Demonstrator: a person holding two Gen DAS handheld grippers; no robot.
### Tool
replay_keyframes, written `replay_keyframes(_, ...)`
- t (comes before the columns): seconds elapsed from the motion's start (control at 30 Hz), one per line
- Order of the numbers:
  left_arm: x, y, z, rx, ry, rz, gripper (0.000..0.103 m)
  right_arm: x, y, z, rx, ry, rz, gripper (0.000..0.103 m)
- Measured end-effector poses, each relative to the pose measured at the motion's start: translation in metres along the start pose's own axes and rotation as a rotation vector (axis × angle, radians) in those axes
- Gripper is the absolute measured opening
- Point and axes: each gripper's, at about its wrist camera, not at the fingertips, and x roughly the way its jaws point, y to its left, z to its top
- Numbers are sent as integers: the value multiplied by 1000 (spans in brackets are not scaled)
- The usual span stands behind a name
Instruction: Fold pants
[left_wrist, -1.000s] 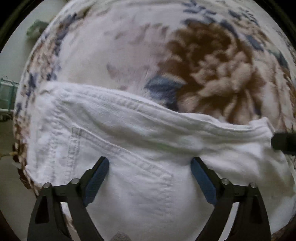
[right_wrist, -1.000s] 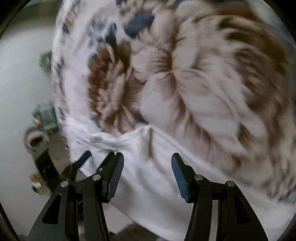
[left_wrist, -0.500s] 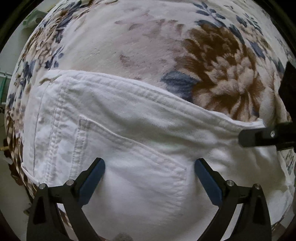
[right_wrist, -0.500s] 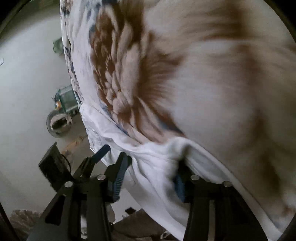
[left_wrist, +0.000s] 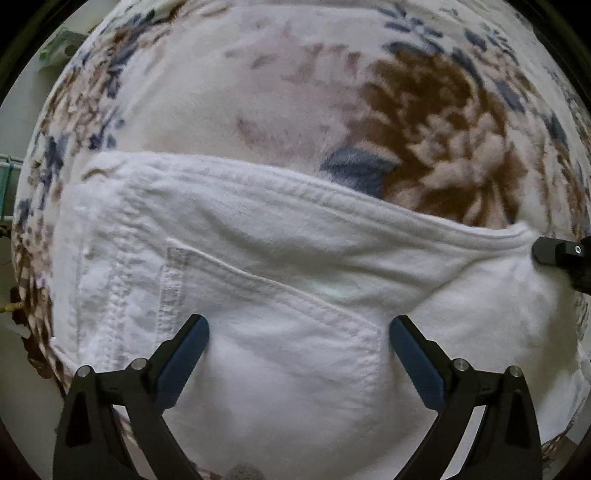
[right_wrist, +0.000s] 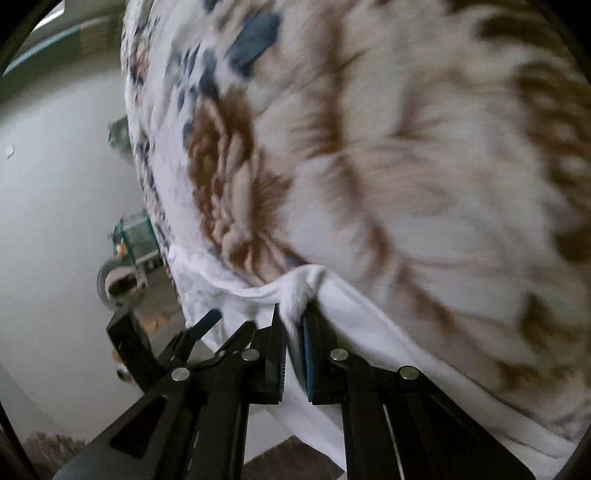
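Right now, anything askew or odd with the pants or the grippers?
Nothing damaged. The white pants lie on the floral blanket with the waistband slanting. The right gripper has just closed on a bunched corner; the left gripper hangs open above the back pocket.

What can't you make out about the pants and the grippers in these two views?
- Pants legs: left wrist view, cut off by the bottom edge and the left gripper.
- Fabric pinched in the right gripper: right wrist view, how many layers it holds is hidden by its fingers.
- Blanket pattern: right wrist view, blurred.
- Clutter on the floor: right wrist view, too small.
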Motion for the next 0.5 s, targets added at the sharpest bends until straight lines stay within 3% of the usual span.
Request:
replay_keyframes(0.07, -12, -3, 2, 13, -22, -13, 101, -30, -5, -2, -5, -42, -8, 10)
replay_keyframes(0.17, -27, -16, 8, 46, -51, -56, 101, -61, 12, -19, -98, -78, -105, 18)
replay_keyframes(0.23, -29, -33, 16, 88, -67, -82, 101, -67, 25, -35, -169, -88, -215, 36)
replay_keyframes(0.3, -24, -52, 25, 149, -64, -97, 101, -69, 25, -48, -233, -66, -333, 41)
replay_keyframes(0.43, -4, -90, 42, 277, -83, -33, 101, -49, 18, -63, -323, 34, -470, 41)
replay_keyframes(0.5, 4, -94, 50, 282, -77, -25, 101, -41, 11, -68, -383, 66, -521, 41)
